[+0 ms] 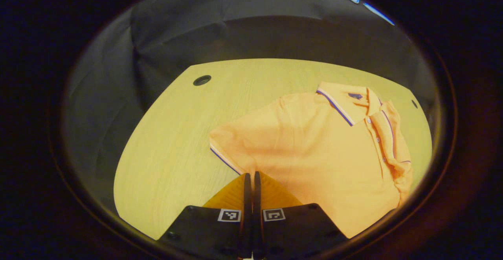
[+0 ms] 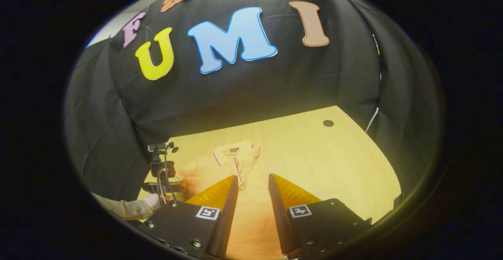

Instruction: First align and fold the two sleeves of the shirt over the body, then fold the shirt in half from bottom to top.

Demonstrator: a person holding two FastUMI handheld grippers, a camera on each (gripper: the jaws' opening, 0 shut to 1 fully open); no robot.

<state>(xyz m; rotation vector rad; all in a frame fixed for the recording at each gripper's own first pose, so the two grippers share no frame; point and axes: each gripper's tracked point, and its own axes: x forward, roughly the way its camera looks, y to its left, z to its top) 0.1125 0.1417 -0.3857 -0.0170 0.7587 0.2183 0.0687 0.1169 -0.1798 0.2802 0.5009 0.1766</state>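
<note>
- Wood-grain tabletop spreads to the left of our left gripper in the left gripper view, with a dark round hole far ahead and to the left of the fingers.
- Our left gripper has its fingers pressed together, barely a slit between them; we cannot tell whether any cloth is pinched there, though the tips sit right at the near edge of the orange polo shirt.
- Just ahead and left of those tips lies the shirt's sleeve, its striped cuff edge running down toward the fingers.
- Ahead and to the right of the left gripper, the shirt body lies flat on the table, its striped collar and button placket at the far right; the far side of the shirt looks folded in over the body there.
- In the right gripper view, to the left of our right gripper, we see the other gripper with a camera on top, held by a hand with a light sleeve.
- Our right gripper stands with its fingers parted to a moderate gap, nothing between them, poised above the shirt.
- Straight ahead, the shirt lies between and beyond the right gripper's fingers, collar pointing away from us.
- To the right, bare table runs out to a second hole near the far edge.
</note>
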